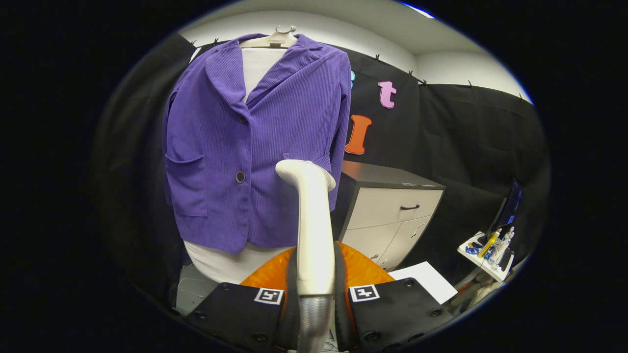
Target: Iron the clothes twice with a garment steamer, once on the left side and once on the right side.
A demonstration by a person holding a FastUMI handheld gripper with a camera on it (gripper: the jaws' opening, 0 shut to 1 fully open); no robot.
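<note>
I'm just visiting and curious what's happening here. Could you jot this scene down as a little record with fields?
garment: purple corduroy jacket on a hanger, over a white dress form
tool: white steamer wand, head near the jacket's lower front
gripper: both fingers pressed on the wand's handle
beside: grey drawer cabinet

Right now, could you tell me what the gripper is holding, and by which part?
The garment steamer, held by the lower part of its white handle, with both fingers pressing on its sides, just above the hose.
</note>
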